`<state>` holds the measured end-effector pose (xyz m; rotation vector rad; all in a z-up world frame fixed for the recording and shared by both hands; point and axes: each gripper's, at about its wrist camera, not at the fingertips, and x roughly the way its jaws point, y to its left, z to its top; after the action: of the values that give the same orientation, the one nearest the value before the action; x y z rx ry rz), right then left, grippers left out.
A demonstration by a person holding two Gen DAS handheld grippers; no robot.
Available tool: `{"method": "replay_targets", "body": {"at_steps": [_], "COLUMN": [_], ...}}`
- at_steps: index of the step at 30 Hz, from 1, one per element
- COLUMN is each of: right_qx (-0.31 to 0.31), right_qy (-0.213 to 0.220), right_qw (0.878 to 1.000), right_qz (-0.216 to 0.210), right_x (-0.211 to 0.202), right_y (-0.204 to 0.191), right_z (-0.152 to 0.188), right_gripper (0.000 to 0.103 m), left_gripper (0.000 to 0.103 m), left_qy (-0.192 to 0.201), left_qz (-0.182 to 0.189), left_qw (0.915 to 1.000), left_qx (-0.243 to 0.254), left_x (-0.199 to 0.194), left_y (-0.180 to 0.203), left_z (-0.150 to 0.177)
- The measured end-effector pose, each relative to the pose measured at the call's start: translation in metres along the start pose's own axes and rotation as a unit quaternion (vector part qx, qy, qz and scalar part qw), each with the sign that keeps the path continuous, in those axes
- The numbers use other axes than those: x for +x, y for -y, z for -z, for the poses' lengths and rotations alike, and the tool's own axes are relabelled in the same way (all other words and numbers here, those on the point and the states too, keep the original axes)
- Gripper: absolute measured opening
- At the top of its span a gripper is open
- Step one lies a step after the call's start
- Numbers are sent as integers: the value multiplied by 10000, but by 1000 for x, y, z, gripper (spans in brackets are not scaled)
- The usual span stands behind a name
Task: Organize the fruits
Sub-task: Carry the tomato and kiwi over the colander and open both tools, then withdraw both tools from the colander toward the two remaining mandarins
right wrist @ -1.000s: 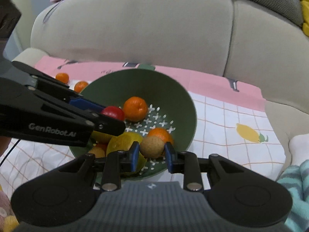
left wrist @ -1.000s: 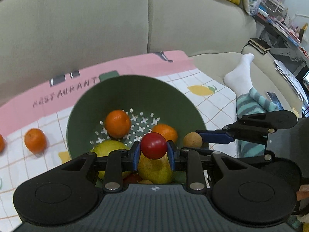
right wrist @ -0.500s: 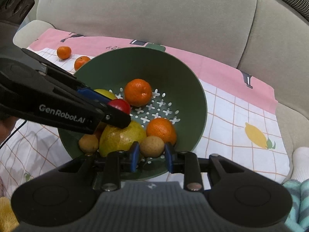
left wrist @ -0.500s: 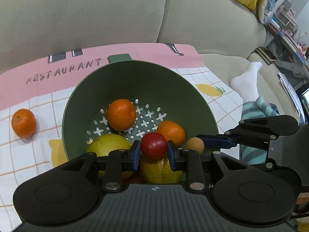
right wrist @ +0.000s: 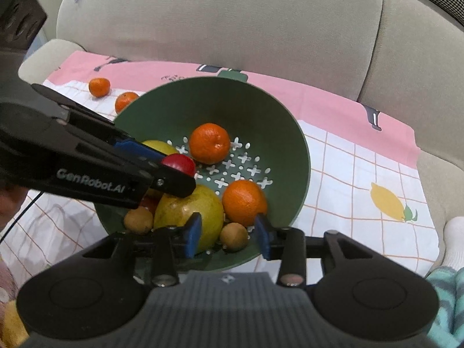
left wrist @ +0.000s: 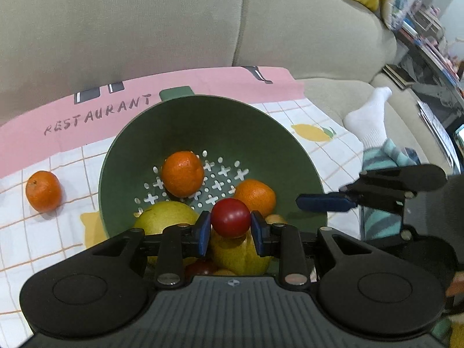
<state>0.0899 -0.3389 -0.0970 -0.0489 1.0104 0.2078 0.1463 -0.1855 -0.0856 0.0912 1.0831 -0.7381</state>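
left wrist view: the left tool (left wrist: 230, 229) is clamped on a small red fruit (left wrist: 230, 217), both blue pads pressing its sides, and it hangs over the near part of the green colander (left wrist: 290, 145). straight below the red fruit sits a yellow-green pear (left wrist: 240, 255), with a second yellow-green fruit (left wrist: 165, 217) to its left and two oranges (left wrist: 182, 174) further in on the perforated floor. so the coming drop turns on what lies directly under the tool: the pear's rounded top rather than bare floor, and the open patch of floor lies ahead and slightly left (a round fruit let go here would likely roll off the pear). one loose orange (left wrist: 43, 190) rests on the checked cloth (left wrist: 333, 150) to the left of the colander, well apart from it and nearer this hand than the other. the right tool (left wrist: 322, 203) shows at the right edge, over the rim.

right wrist view: the right tool (right wrist: 228, 233) has its jaws opening, and the small brown fruit (right wrist: 233, 237) lies between the pads with a gap on each side, resting low in the colander against the near wall, just beside the pear. nothing is gripped here. two loose oranges (right wrist: 99, 87) lie on the cloth beyond the far left rim, on the left tool's side, so that hand looks better placed for them.
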Motion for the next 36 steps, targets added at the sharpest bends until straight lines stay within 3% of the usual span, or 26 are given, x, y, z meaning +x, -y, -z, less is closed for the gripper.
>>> {"method": "replay_targets", "body": {"at_steps": [11,24,36], "right_qx": [40,37,148], "right_qy": [86,125,317], "right_qw": [9999,9999,9993], "right_qz": [-35,0,163], "right_x": [-5,-13,-41], "right_y": [-8,-11,-30], "right_z": [3,5,5], "right_gripper": [46,49,68], "left_gripper": [33,38,40], "left_qy": [-549,-463,97], "left_qz": [-178,-193,-434], "left_qw": [9980,9978,9987], "left_qx": [-243,-433,-246], "left_x": [-3,-11,-66], "left_y": [-7,-12,-6], "left_z": [15,17,24]}}
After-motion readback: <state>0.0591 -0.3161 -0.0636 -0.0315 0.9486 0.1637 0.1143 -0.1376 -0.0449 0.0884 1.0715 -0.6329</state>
